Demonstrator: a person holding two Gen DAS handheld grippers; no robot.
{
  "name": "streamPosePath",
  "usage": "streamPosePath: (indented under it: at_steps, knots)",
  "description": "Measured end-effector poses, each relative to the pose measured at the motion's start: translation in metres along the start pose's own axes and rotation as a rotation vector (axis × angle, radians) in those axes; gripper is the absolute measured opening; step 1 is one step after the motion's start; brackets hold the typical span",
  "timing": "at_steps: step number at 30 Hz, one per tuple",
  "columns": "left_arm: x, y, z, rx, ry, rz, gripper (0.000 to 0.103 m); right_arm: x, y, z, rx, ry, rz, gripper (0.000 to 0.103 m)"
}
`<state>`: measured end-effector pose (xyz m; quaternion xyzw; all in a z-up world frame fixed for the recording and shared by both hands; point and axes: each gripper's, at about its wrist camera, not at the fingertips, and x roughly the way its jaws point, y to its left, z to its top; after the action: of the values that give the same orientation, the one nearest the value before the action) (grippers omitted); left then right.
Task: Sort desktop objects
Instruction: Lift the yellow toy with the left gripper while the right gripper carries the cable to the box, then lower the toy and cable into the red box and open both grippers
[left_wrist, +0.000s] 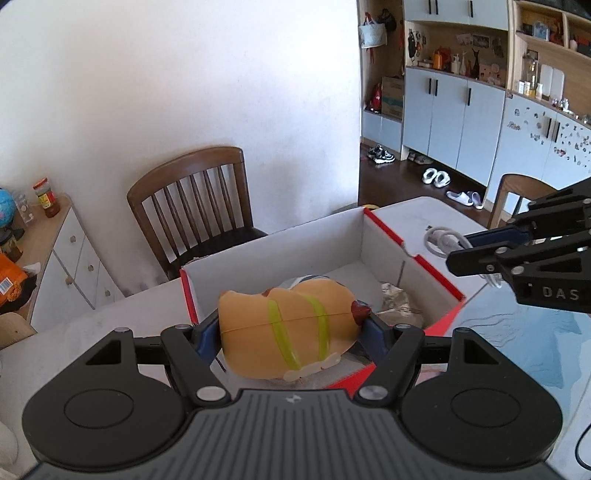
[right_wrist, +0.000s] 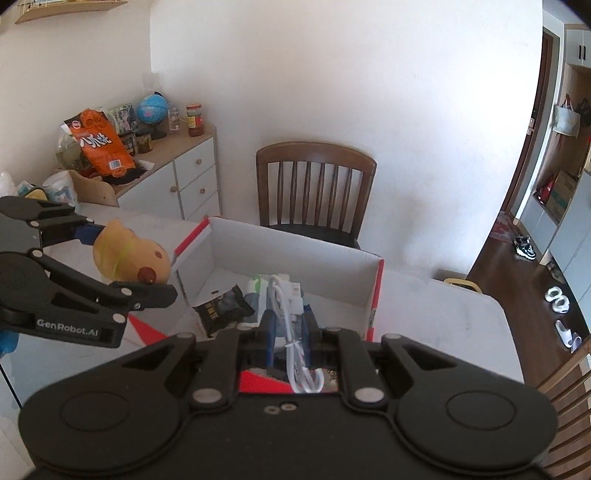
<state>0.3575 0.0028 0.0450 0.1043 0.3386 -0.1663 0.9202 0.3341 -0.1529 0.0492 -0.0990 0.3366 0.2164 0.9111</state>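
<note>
The left gripper (left_wrist: 291, 328) clamps a toy hot dog (left_wrist: 286, 326) above the near edge of an open cardboard box (left_wrist: 280, 251) on the table (right_wrist: 436, 310). The right gripper (right_wrist: 291, 328) pinches a coiled white cable (right_wrist: 291, 314) over the same box, above a dark snack packet (right_wrist: 223, 306).

left claw (left_wrist: 290, 332) gripping toy hot dog (left_wrist: 286, 326), above open box (left_wrist: 280, 254)

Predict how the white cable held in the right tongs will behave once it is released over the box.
The white cable is probably floppy: its loops sag from the right tongs. It looks light and should drop limply into the box, unlikely to roll.
</note>
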Motion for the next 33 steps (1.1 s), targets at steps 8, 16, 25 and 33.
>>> streamPosePath:
  at_steps: [8, 16, 25, 33]
  knots:
    - [0.042, 0.017, -0.002, -0.028, 0.068, -0.011, 0.074, 0.031, -0.012, -0.001, 0.032, 0.028, -0.016, 0.014]
    - [0.071, 0.02, -0.009, -0.025, 0.12, -0.019, 0.074, 0.06, -0.016, -0.007, 0.043, 0.069, -0.023, 0.014]
    - [0.099, 0.023, -0.014, -0.026, 0.176, -0.028, 0.074, 0.091, -0.023, -0.011, 0.074, 0.126, -0.03, 0.014]
    - [0.116, 0.022, -0.019, -0.024, 0.215, -0.03, 0.074, 0.108, -0.023, -0.021, 0.085, 0.164, -0.016, 0.014]
